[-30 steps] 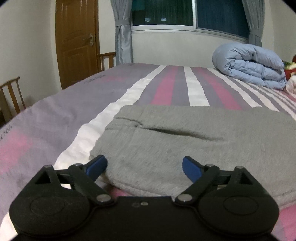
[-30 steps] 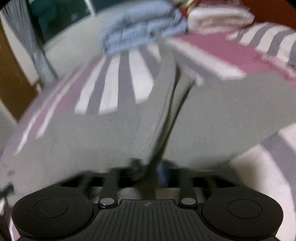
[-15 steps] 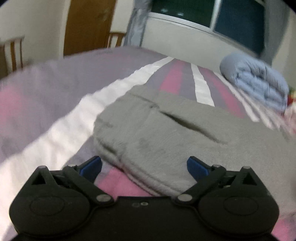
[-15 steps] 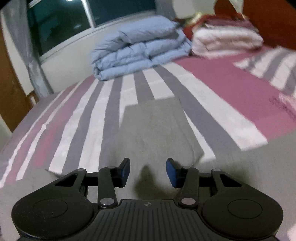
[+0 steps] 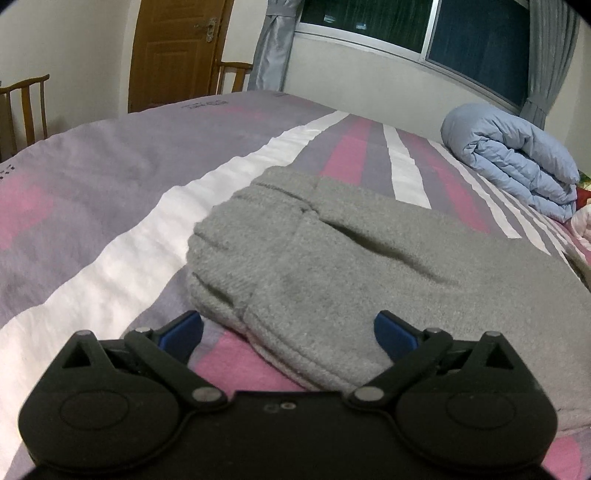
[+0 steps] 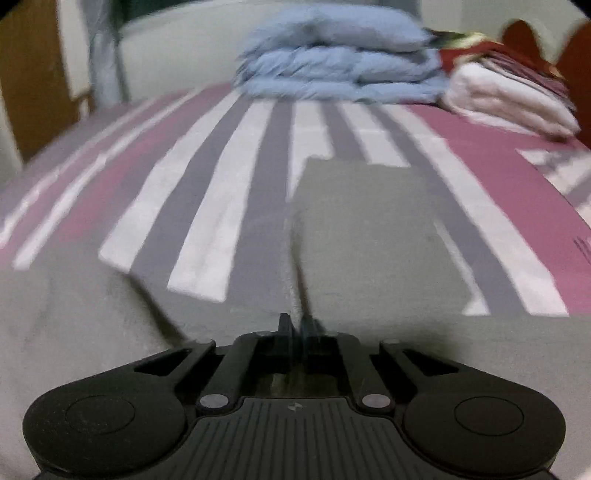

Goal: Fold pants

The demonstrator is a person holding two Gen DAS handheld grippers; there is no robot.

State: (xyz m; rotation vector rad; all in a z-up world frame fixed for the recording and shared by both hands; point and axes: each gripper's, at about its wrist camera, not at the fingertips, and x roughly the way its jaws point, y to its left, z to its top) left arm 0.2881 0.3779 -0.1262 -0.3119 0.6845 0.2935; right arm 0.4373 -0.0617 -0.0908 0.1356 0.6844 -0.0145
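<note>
**Inspector:** Position of the garment?

**Assistant:** The grey pants (image 5: pixel 369 266) lie flat on the striped bedspread (image 5: pixel 110 206). Their waistband end sits on the side away from the folded blue duvet (image 5: pixel 517 162); in the right wrist view one leg (image 6: pixel 369 236) stretches toward that duvet (image 6: pixel 340 70).

**Inspector:** Left gripper?

**Assistant:** The left gripper (image 5: pixel 288 332) has its blue-padded fingers (image 5: pixel 181 332) spread wide. It sits low at the near hem of the pants, on the side opposite the duvet, with the waistband corner lying between the two tips. Neither pad presses the cloth.

**Inspector:** Right gripper?

**Assistant:** The right gripper (image 6: pixel 295 326) has its fingers pressed together, pinching a raised ridge of the grey fabric that runs from the tips toward the duvet. This view is motion-blurred.

**Inspector:** Surroundings?

**Assistant:** White folded bedding (image 6: pixel 509 99) lies just beside the duvet. A wooden door (image 5: pixel 177 51) and a window (image 5: pixel 424 26) stand beyond the bed.
</note>
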